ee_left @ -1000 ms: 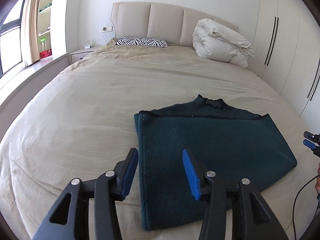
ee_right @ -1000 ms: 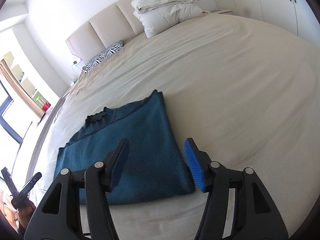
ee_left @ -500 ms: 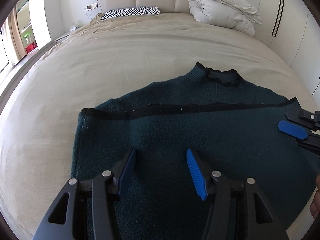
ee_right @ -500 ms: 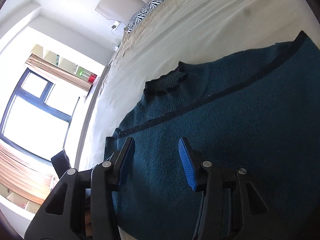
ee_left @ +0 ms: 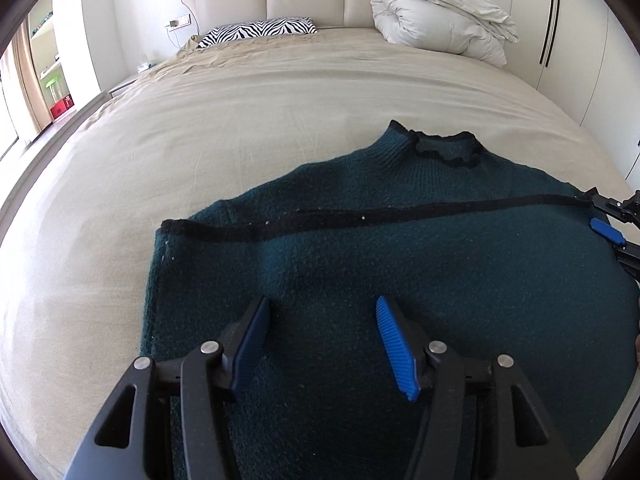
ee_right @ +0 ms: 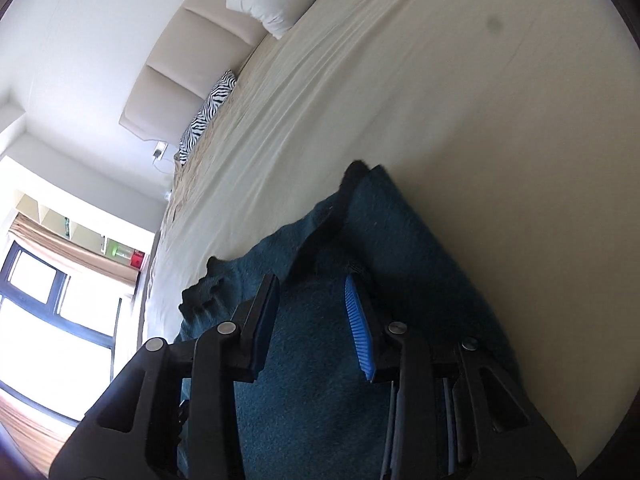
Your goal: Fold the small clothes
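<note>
A dark teal sweater with a black collar lies folded on the beige bed, a black trim line running across it. My left gripper hovers low over the sweater's near left part; its jaws are opening and nothing is pinched between them. My right gripper sits at the sweater's right edge, by the end of the trim. In the right wrist view the right gripper is rolled over that edge of the sweater. Its jaws are closing, fabric lies under the gap, and the pads stand apart.
A folded white duvet and a zebra pillow lie at the headboard, far from the sweater. White wardrobe doors line the right side. A window and shelves stand left of the bed.
Both grippers dropped closer onto the sweater. The left moved from its left border to over its body, then held. The right rolled, slid to the right edge, and its jaws narrowed.
</note>
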The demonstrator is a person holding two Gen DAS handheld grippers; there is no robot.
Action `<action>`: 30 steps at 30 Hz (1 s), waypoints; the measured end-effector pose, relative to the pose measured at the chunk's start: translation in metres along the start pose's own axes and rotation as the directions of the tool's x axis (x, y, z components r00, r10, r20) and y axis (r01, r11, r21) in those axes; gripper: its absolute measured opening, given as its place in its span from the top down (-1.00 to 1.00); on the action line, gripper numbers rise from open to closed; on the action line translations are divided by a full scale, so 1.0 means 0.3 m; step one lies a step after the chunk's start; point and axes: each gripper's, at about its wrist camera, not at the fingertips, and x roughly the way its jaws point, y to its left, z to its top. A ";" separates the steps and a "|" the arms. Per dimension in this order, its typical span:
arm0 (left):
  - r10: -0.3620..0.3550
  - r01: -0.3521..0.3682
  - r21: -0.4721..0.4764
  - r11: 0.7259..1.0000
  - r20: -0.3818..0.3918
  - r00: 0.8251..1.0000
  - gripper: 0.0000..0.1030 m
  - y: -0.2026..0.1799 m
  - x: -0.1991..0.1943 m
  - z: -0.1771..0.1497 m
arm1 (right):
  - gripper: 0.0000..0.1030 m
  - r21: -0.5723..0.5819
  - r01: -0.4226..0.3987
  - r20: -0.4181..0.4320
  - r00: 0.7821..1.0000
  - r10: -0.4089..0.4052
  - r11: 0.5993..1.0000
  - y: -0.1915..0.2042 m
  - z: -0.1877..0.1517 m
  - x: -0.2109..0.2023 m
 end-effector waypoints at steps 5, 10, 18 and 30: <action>0.000 0.000 0.000 1.000 0.017 1.000 -0.20 0.005 -0.001 -0.011 | 0.29 0.070 0.038 0.071 0.997 -0.043 0.997 -0.059 0.009 -0.116; -0.002 0.002 -0.049 0.999 0.013 1.000 -0.13 0.014 -0.059 -0.027 | 0.28 -0.071 -0.109 -0.024 0.994 0.108 0.991 0.104 -0.159 -0.194; -0.146 0.145 -0.085 0.986 -0.013 0.989 -0.07 -0.073 -0.257 -0.271 | 0.29 -0.224 -0.263 -0.361 0.917 0.171 0.938 0.249 -0.570 -0.074; -0.255 0.257 -0.219 0.941 0.036 0.966 0.07 0.118 -0.298 -0.351 | 0.32 0.050 -0.150 -0.117 0.981 0.155 0.987 -0.146 -0.346 -0.300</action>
